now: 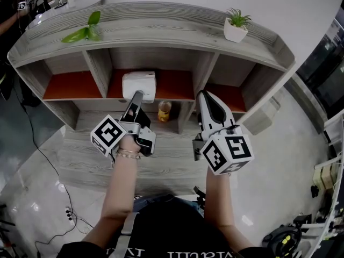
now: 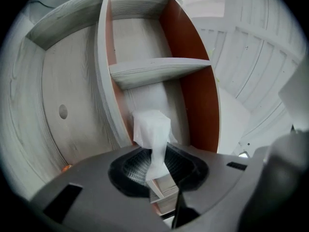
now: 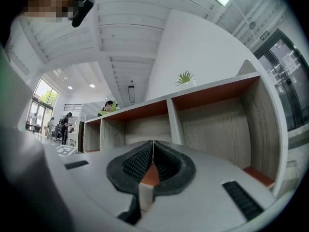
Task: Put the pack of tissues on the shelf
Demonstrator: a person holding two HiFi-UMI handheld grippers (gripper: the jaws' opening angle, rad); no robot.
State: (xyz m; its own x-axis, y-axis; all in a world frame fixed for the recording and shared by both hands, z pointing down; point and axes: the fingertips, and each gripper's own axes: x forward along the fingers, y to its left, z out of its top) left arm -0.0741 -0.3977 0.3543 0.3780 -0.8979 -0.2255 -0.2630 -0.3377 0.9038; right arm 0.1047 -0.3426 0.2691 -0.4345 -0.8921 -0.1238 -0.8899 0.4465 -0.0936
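Grey wood-grain boards make up one shelf point(image 1: 161, 26), and its upper row shows three compartments with orange-red floors. One white pack of tissues point(image 1: 141, 84) sits in the middle of these three, on the orange floor near the front edge. One amber jar point(image 1: 164, 110) stands in the shelf's lower row, just below the pack. Two plants stand on the shelf's top board: a loose leafy sprig point(image 1: 85, 32) toward its left end and a small potted plant point(image 1: 236, 26) in a white pot toward its right end. Two tongs are held in front of the shelf, each carrying one marker cube. The left tongs point(image 1: 135, 97) reach into the middle compartment, and in the left gripper view they point(image 2: 155, 166) are narrowed on a thin white fold of the pack point(image 2: 150, 129), pinching it. The right tongs point(image 1: 203, 95) point at the shelf beside its right upright, clear of the pack. In the right gripper view they point(image 3: 152, 151) are pressed together with nothing between them.
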